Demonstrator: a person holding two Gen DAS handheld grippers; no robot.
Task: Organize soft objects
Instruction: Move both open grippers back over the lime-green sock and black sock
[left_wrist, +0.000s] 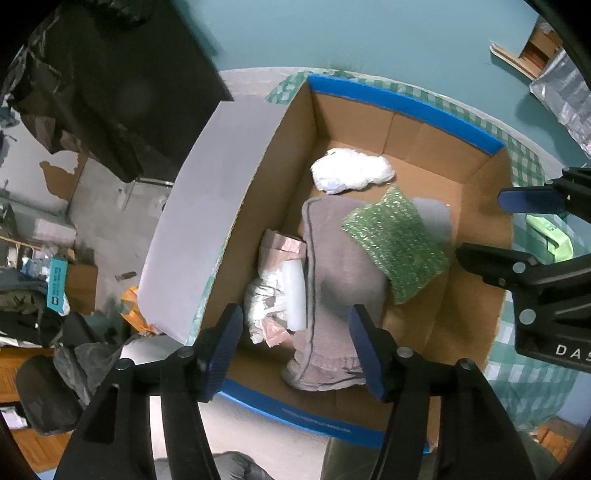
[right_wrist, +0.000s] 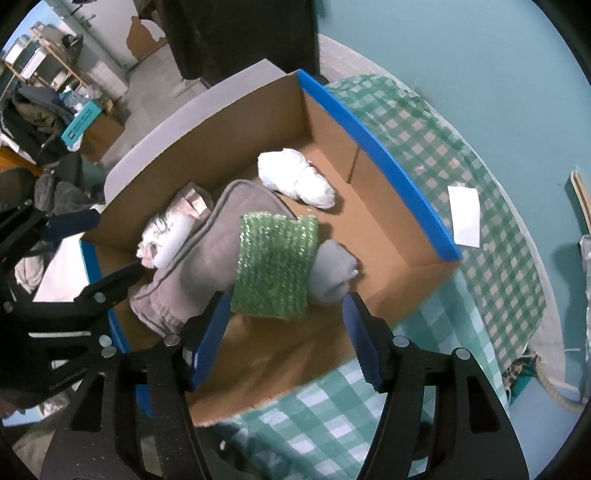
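both sets of jaws are spread apart with nothing pinched between them. the left gripper (left_wrist: 295, 347) hangs over the near end of the cardboard box (left_wrist: 476, 284), its blue pads either side of the grey cloth bundle (left_wrist: 332, 280) but not touching it, while the right gripper (right_wrist: 284, 339) sits above the box's near edge, just short of the green bubble wrap (right_wrist: 275, 266). that wrap lies draped across the middle of the grey bundle, which stretches along the box floor. tucked between the bundle and the box's grey-lined wall is a crumpled pink and white paper wad (left_wrist: 275, 284), and a scrunched white bag (left_wrist: 351, 170) sits toward the box's far end near the blue rim. the box itself rests on a green checked cloth (right_wrist: 443, 173), with a white slip of paper (right_wrist: 465, 214) on the cloth beside the box.
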